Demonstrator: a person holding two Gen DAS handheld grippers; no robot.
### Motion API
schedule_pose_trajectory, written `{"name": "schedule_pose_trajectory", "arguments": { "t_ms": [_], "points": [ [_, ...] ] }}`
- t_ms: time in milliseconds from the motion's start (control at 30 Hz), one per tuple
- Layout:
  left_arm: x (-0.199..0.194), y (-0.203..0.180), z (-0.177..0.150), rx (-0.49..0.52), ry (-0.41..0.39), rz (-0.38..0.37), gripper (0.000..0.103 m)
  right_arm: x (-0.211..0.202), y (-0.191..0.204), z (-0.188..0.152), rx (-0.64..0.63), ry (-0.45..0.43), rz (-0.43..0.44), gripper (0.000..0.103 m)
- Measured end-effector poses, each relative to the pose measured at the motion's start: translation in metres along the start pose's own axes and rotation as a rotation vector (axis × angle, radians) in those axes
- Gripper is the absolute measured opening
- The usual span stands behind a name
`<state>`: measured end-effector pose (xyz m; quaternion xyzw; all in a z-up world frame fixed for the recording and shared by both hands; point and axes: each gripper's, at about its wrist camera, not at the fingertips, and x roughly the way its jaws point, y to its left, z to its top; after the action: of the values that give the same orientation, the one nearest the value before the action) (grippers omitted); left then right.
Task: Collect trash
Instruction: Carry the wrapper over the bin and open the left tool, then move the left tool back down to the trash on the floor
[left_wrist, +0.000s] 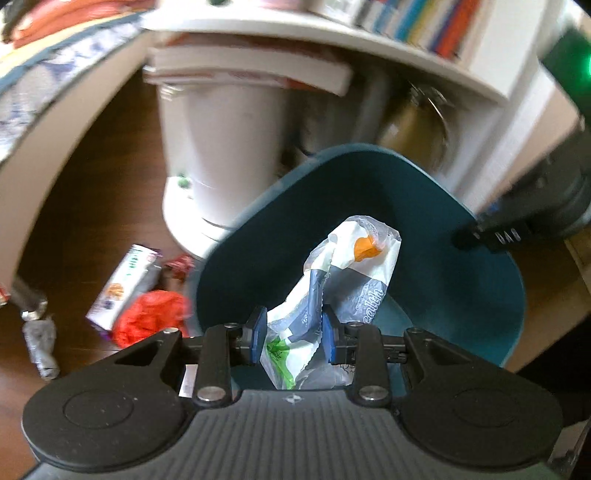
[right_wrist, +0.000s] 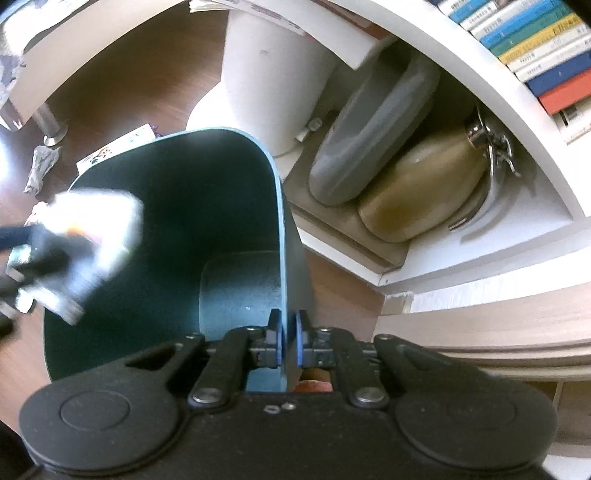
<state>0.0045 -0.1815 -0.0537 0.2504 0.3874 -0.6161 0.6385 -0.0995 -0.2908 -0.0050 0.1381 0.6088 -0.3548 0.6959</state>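
Now the left gripper pinches a light, crinkly wrapper by its bunched middle over the open bin, while the right gripper fingers clamp the bin's stiff rim.

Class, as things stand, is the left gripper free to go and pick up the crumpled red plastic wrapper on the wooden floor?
Probably not yet. The left gripper is shut on a white plastic bag held over the teal bin. The crumpled red plastic wrapper lies unobstructed beside the bin, so dropping the bag first should free it.
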Motion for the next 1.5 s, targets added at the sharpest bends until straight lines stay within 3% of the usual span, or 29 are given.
{"name": "schedule_pose_trajectory", "arguments": {
  "t_ms": [100,333,567,600,700,967,1200,1300,1500],
  "points": [
    [0.017,-0.012,-0.001,0.012,0.037,-0.027,0.03,-0.002,0.006,0.001,-0.021,-0.005,-0.009,0.006],
    [0.045,-0.024,-0.013,0.063,0.128,-0.006,0.03,-0.005,0.015,0.001,-0.05,-0.017,-0.028,0.006],
    [0.041,-0.015,-0.019,0.032,0.138,-0.001,0.03,-0.012,0.038,0.003,-0.128,-0.042,-0.051,0.007],
    [0.04,-0.013,-0.02,0.025,0.139,-0.001,0.034,-0.013,0.042,0.005,-0.143,-0.045,-0.054,0.007],
    [0.034,-0.006,-0.021,-0.008,0.115,0.005,0.065,-0.014,0.052,0.009,-0.197,-0.051,-0.07,0.007],
    [0.003,0.02,-0.03,-0.081,0.061,0.018,0.067,-0.017,0.073,0.027,-0.347,-0.08,-0.101,0.007],
    [-0.021,0.071,-0.042,-0.197,0.032,0.117,0.067,-0.014,0.062,0.048,-0.467,-0.074,-0.062,0.007],
    [-0.03,0.095,-0.055,-0.266,0.028,0.175,0.067,-0.004,0.056,0.061,-0.525,-0.021,-0.02,0.009],
    [-0.037,0.149,-0.086,-0.4,0.067,0.321,0.067,0.033,0.052,0.06,-0.593,0.053,-0.031,0.009]
  ]
}}
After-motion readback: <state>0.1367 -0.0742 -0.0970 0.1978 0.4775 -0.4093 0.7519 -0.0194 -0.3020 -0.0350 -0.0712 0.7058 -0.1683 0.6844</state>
